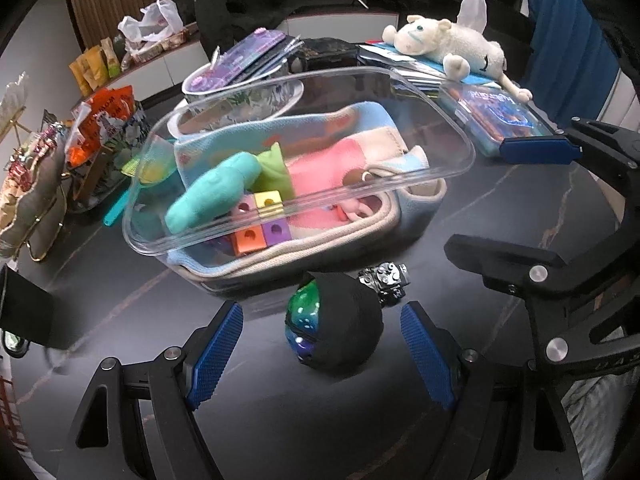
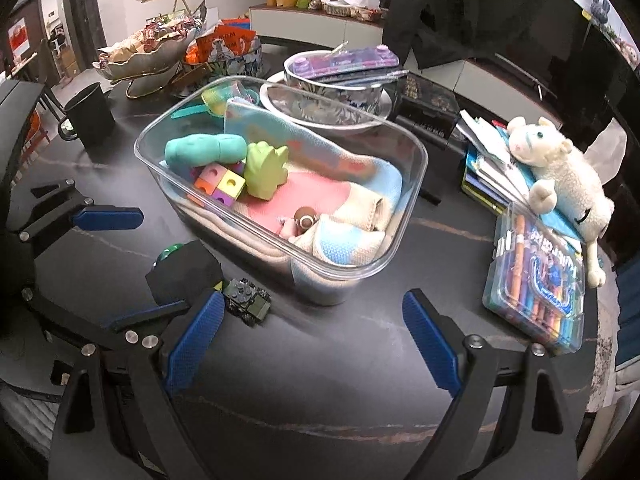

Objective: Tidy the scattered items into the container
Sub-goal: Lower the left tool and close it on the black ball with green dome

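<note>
Both hand-held grippers spread, left [image 1: 322,354] flanking ball [image 1: 334,320], toy truck [image 2: 246,300] beside; container [image 2: 280,188] beyond

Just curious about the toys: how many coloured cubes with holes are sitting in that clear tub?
4 visible in a cluster beside the teal plush: pink cube, yellow cube, orange cube, purple cube. More may be hidden underneath.

one clear bin [image 2: 404,216], four coloured cubes [image 2: 220,188], one toy tank [image 2: 248,300], one plush lamb [image 2: 560,168].
</note>
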`<state>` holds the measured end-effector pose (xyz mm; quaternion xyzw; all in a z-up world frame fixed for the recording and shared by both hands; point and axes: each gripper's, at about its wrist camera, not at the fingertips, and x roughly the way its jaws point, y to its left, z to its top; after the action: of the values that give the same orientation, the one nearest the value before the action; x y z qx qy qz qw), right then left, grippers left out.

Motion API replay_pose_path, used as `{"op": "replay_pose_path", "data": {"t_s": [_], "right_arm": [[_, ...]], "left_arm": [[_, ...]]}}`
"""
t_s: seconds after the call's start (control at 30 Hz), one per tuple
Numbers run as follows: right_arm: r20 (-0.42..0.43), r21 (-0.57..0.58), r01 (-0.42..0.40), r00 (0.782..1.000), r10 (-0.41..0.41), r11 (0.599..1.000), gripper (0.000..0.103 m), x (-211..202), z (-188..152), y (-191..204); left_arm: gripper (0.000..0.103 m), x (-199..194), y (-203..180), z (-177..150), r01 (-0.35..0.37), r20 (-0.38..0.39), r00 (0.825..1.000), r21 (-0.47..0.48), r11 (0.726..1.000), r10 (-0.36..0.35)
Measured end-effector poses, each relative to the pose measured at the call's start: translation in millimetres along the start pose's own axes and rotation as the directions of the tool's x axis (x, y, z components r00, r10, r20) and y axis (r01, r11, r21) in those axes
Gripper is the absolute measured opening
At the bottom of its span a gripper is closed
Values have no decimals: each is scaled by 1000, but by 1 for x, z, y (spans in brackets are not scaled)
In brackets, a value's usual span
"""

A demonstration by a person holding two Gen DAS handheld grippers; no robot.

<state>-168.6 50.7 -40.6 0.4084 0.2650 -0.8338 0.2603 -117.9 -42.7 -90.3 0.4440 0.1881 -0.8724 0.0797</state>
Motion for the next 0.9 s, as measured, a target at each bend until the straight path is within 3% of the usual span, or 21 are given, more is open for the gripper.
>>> {"op": "replay_pose_path", "data": {"t_s": [0.9], "right_arm": [[-79,18,-67,995,68,998,89,27,-4,9]], "left_arm": [[78,33,1,-11,17,-74,997,-7,1000,-18]]}}
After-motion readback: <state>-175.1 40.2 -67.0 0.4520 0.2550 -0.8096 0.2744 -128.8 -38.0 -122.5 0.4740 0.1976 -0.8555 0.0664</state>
